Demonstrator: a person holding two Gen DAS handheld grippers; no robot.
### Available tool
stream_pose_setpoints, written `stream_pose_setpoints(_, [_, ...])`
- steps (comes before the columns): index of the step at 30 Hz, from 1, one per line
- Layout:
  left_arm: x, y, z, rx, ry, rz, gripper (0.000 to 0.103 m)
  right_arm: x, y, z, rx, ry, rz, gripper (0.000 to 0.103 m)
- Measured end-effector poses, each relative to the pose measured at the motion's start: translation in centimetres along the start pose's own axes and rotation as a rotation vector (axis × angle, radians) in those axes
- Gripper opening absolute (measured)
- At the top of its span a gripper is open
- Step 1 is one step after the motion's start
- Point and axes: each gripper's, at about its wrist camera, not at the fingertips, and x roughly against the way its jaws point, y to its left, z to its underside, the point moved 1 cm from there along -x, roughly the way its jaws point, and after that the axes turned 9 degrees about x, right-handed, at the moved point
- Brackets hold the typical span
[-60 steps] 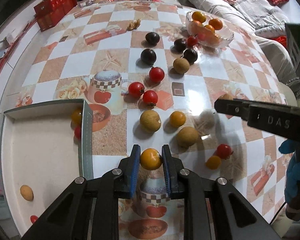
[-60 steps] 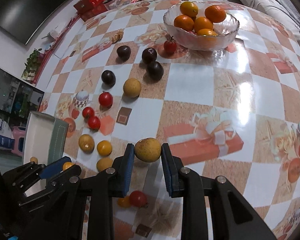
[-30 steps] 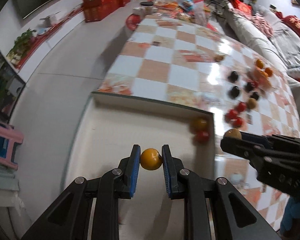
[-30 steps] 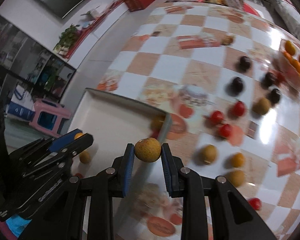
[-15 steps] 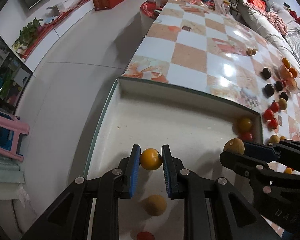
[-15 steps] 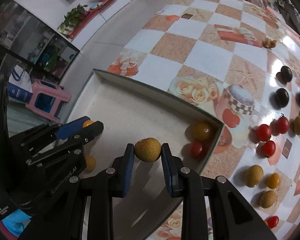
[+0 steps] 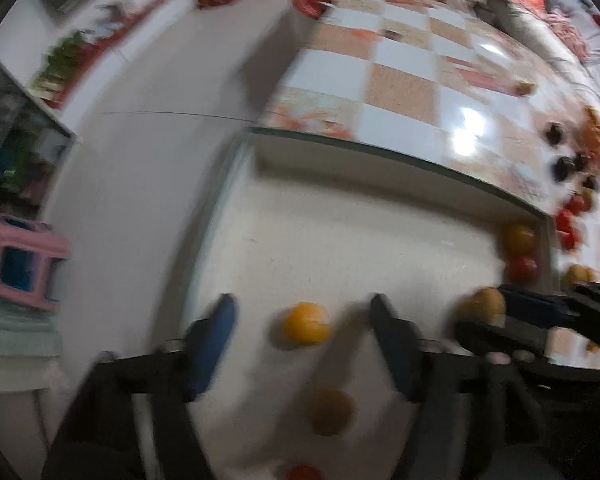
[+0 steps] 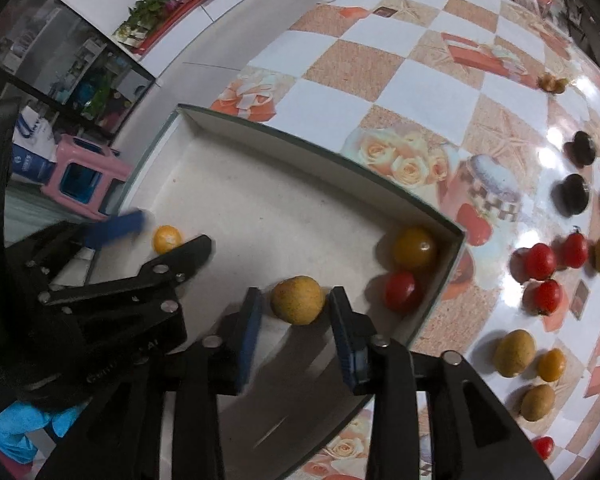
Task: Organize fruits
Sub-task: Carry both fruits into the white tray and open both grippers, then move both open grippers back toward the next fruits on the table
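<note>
White tray (image 8: 204, 196) mid-frame holds an orange fruit (image 8: 415, 246) and red tomato (image 8: 400, 291) in its right corner. Left gripper (image 7: 302, 322) jaws spread wide, small orange (image 7: 305, 323) loose between them. Right gripper (image 8: 296, 312) jaws parted, tan round fruit (image 8: 297, 300) between, contact unclear. More fruit on checkered tablecloth (image 8: 420, 92), right edge.
</note>
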Motion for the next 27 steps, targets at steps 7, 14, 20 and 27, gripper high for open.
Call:
stream_pose_setpoints(7, [-0.4, 0.3, 0.1, 0.008, 0.02, 0.012, 0.073, 0.6, -0.1, 0.4, -0.015, -0.011, -0.023, 0.059])
stream_pose_setpoints(14, [0.6, 0.5, -0.1, 0.034, 0.002, 0.008, 0.073, 2.9, -0.5, 0.6, -0.06, -0.069, -0.086, 0.081])
stream_pose_setpoints(20, [2.3, -0.4, 0.3, 0.013, -0.013, 0.015, 0.073, 5.4, -1.5, 1.2, -0.111, -0.128, -0.105, 0.084])
stream_pose_setpoints(27, [4.3, -3.8, 2.1, -0.066, -0.009, 0.06, 0.073, 8.6, -4.6, 3.9, -0.19, -0.178, -0.046, 0.085])
